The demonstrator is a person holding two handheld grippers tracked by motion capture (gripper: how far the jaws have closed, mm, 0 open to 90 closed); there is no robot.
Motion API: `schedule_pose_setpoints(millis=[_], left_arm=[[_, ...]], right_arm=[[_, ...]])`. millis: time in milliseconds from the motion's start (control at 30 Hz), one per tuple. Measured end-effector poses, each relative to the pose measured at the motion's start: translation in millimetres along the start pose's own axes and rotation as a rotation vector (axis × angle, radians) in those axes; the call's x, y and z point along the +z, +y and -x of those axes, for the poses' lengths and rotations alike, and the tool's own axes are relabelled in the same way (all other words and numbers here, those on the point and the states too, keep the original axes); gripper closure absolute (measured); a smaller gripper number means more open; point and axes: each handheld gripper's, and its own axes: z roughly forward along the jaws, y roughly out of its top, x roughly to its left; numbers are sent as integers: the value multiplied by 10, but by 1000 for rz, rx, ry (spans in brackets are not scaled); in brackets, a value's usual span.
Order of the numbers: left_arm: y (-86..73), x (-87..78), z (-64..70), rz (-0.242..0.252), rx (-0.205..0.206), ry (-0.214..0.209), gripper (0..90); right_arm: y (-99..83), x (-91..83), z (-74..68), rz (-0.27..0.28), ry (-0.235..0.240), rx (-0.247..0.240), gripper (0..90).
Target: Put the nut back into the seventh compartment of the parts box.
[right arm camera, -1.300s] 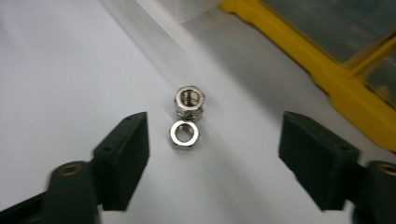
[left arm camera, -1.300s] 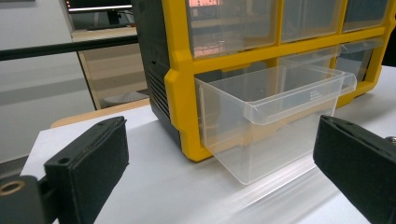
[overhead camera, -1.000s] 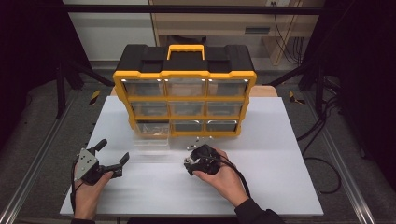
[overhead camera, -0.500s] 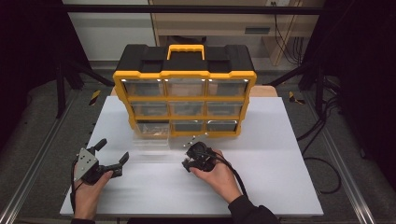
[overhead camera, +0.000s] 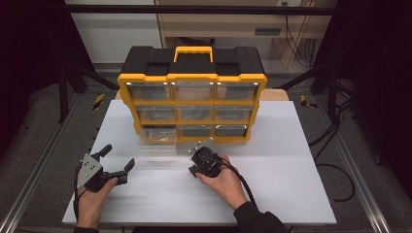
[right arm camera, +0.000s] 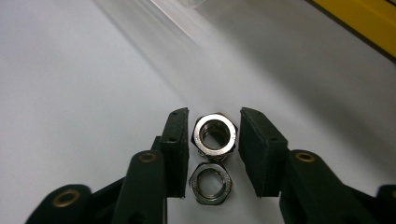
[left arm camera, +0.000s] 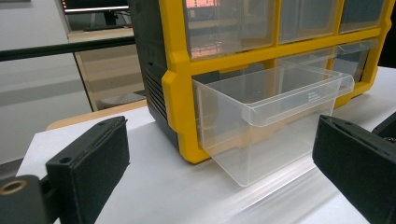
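Observation:
Two steel hex nuts lie on the white table, one nut (right arm camera: 215, 133) leaning up against the other nut (right arm camera: 210, 182). My right gripper (right arm camera: 214, 140) straddles them, its jaws narrowly open on either side of the upper nut. In the high view my right gripper (overhead camera: 197, 162) is just in front of the organizer (overhead camera: 192, 77), a yellow and black case of clear drawers. Its bottom-left drawer (overhead camera: 158, 138) is pulled out and looks empty (left arm camera: 275, 116). My left gripper (overhead camera: 118, 156) rests wide open at the table's front left, facing that drawer.
The white table (overhead camera: 291, 160) has free room to the right and along the front. A small shiny piece (overhead camera: 197, 145) lies just ahead of my right hand. Metal rails run along both sides of the table, and cables hang at the right.
My right hand has shifted slightly left and forward toward the organizer. The left gripper has stayed in place.

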Motion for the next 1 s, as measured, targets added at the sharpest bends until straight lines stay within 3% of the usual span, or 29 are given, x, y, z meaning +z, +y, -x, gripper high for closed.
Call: schedule_pose_setpoints(millis=[500, 633, 700, 1000], left_arm=[[-1, 2, -1, 2, -5, -8, 35], [-1, -1, -1, 4, -9, -10, 35], [-2, 0, -2, 6, -13, -14, 35], [-1, 9, 12, 8, -14, -32, 35]], right_arm=[[-12, -80, 9, 36, -10, -35, 701], [-25, -164, 8, 77, -26, -39, 702], [-63, -227, 41, 134, -12, -50, 701], [-104, -371, 103, 203, -7, -37, 702]])
